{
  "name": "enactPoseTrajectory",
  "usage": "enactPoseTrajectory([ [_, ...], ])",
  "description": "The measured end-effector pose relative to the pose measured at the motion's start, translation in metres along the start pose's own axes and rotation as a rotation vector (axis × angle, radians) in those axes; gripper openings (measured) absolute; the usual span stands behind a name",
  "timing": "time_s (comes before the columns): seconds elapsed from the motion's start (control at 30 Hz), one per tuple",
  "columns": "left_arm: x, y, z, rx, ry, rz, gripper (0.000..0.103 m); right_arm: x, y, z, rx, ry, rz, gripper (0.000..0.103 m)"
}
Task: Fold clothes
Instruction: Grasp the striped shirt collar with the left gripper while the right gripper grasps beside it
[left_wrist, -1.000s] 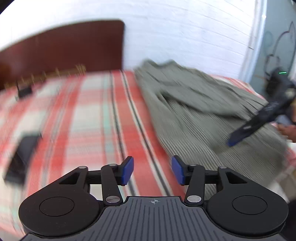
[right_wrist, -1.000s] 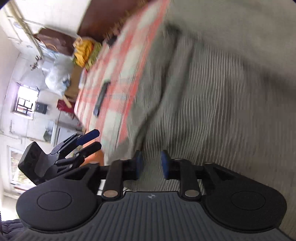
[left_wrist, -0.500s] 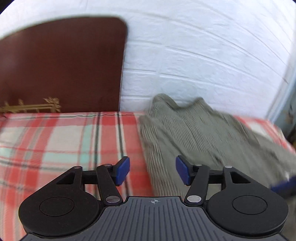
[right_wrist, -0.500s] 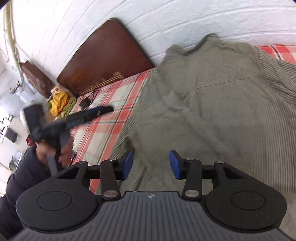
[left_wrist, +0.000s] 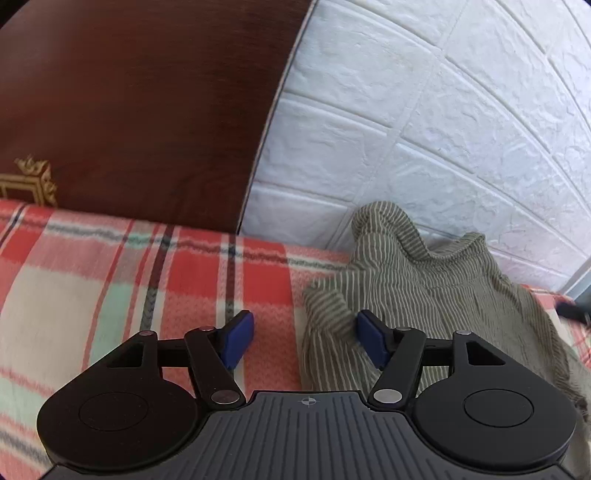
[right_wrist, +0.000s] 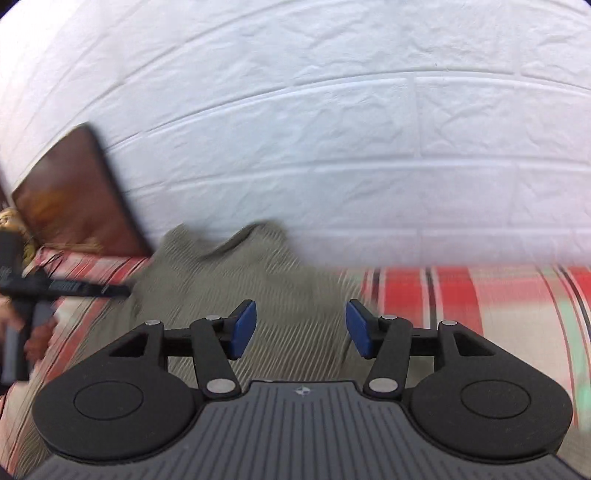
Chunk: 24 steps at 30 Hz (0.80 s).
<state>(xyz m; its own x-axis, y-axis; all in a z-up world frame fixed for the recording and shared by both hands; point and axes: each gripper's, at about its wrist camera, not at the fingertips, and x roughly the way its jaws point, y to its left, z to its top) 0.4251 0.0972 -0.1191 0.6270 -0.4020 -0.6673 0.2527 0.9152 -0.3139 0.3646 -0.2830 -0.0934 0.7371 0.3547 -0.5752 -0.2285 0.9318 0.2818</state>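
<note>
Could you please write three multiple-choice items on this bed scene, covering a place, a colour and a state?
1. Where does the striped garment lie?
A. on the blanket, by the wall
B. on the floor
C. over the headboard

2. What colour are the left gripper pads?
A. yellow
B. blue
C. white

3. How does the right gripper stand?
A. clamped on cloth
B. holding a hanger
C. jaws apart, gripping nothing

Answers: A, its collar rests against the white wall; B, both pads show blue; C, the jaws are opening above the cloth.

Olive-green striped garment (left_wrist: 424, 280) lies rumpled on plaid bedspread, collar end bunched against white wall.
</note>
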Motion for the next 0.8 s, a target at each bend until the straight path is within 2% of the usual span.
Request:
enactPoseTrajectory([
  [0.07,0.006,-0.001,0.005,0.01,-0.001,0.002,0.077,0.021,-0.005,0.01,0.011,-0.009,0.012,0.066],
  [0.2,0.011,-0.006,0.007,0.061,0.003,0.008,0.073,0.049,0.005,0.015,-0.098,0.025,0.042,0.071],
  [0.3,0.015,-0.015,0.005,0.132,0.009,0.027,0.02,0.063,0.014,0.013,-0.17,0.073,0.027,0.071],
  [0.33,0.015,-0.019,0.004,0.155,0.006,0.037,0.01,0.068,0.017,0.012,-0.189,0.086,0.014,0.069],
  [0.37,0.014,-0.023,0.004,0.173,-0.013,0.054,0.007,0.071,0.017,0.011,-0.186,0.107,0.009,0.058],
  [0.4,0.013,-0.027,0.003,0.192,-0.033,0.072,0.003,0.076,0.016,0.011,-0.172,0.145,0.023,0.008],
  [0.43,0.012,-0.031,0.002,0.206,-0.053,0.09,0.002,0.076,0.015,0.012,-0.157,0.16,0.028,0.005],
  [0.57,0.015,-0.032,0.01,0.208,-0.124,0.183,0.0,0.059,0.01,0.019,-0.117,0.054,0.014,0.005],
  [0.63,0.028,-0.029,0.013,0.196,-0.102,0.214,0.0,0.065,0.008,0.018,-0.11,0.074,-0.012,0.004],
  [0.7,0.041,-0.03,0.011,0.203,-0.089,0.254,0.0,0.08,0.009,0.011,-0.112,0.133,-0.05,0.005],
  [0.77,0.043,-0.031,0.01,0.207,-0.106,0.278,0.0,0.086,0.012,0.005,-0.114,0.114,-0.074,0.007],
  [0.8,0.041,-0.03,0.012,0.195,-0.103,0.28,0.017,0.086,0.013,0.006,-0.109,0.11,-0.079,0.012],
])
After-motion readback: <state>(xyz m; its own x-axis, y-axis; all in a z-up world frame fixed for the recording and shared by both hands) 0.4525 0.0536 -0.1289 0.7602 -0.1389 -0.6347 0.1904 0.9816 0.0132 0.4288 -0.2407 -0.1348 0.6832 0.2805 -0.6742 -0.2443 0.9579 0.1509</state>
